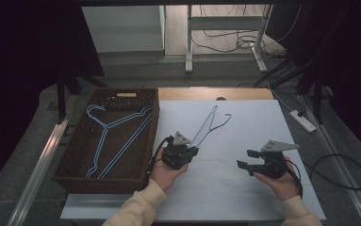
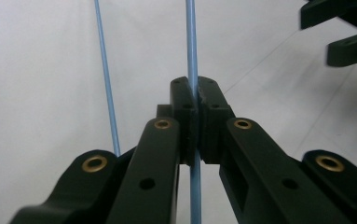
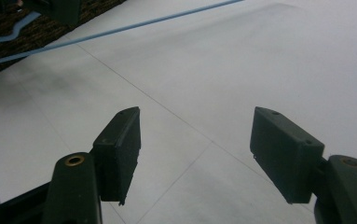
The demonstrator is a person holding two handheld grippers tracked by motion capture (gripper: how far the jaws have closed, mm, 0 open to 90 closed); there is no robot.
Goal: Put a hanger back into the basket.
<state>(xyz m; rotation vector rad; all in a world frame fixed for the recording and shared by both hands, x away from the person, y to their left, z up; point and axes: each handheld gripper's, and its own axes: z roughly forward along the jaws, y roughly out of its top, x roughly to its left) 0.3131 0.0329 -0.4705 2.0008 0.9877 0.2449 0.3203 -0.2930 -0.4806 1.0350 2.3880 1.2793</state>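
Note:
A blue wire hanger (image 1: 211, 123) lies slanted across the white sheet (image 1: 244, 197), its hook toward the far side. My left gripper (image 1: 193, 150) is shut on the hanger's near end. In the left gripper view the pads (image 2: 195, 100) pinch one blue wire (image 2: 191, 42), and a second wire (image 2: 104, 60) runs free on the left. My right gripper (image 1: 245, 159) hovers over the sheet to the right, open, nothing between its jaws (image 3: 197, 135). The hanger's wire (image 3: 134, 27) crosses well beyond them.
A dark wicker basket (image 1: 74, 181) stands at the table's left with two more blue hangers (image 1: 117, 136) inside. A wooden strip of table (image 1: 216, 93) shows past the sheet. On the floor to the right lie a power strip (image 1: 303, 120) and cables.

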